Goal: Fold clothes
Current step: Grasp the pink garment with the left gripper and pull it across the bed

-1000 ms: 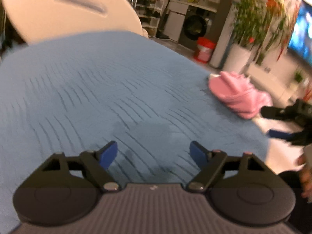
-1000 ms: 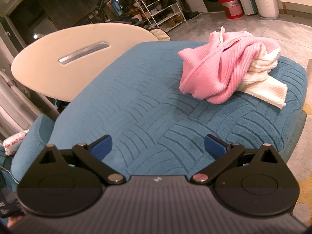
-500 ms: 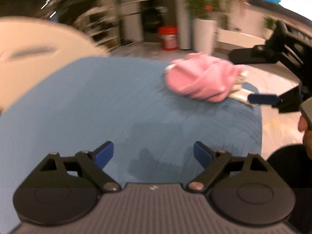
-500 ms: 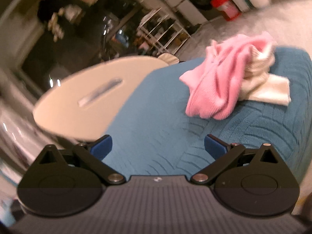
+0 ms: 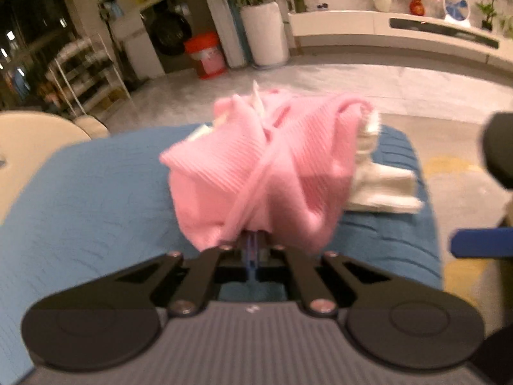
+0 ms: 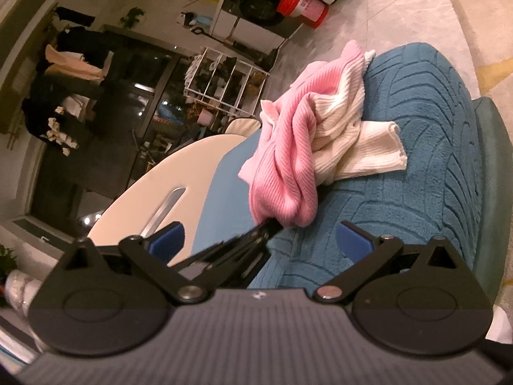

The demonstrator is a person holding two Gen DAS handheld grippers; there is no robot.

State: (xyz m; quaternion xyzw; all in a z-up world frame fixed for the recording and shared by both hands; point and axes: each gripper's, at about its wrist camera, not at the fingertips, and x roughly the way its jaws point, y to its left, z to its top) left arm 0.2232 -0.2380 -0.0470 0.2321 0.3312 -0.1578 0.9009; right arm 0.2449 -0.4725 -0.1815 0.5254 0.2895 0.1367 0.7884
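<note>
A crumpled pink ribbed garment (image 5: 256,166) with a white ribbed part (image 5: 378,186) lies near the far end of the blue textured cover (image 5: 96,199). My left gripper (image 5: 253,247) has its jaws closing to shut, pinching the pink garment's near lower edge. The fabric drapes over its tips. In the right wrist view the garment (image 6: 282,147) lies ahead on the cover (image 6: 416,160), and the left gripper (image 6: 267,226) reaches its bottom end from the left. My right gripper (image 6: 259,235) is open and holds nothing, just short of the garment. One of its blue fingers (image 5: 481,247) shows at the right edge.
A cream oval table (image 6: 160,186) borders the cover on the left. Beyond the cover's far edge are the floor, a red bucket (image 5: 206,53), a white planter (image 5: 264,32) and a wire shelf rack (image 6: 224,80). A yellow-patterned rug (image 5: 455,173) lies on the right.
My left gripper swept across the cover to the pink garment and went from wide open to shut on its edge. My right gripper rolled and came a little closer, still open.
</note>
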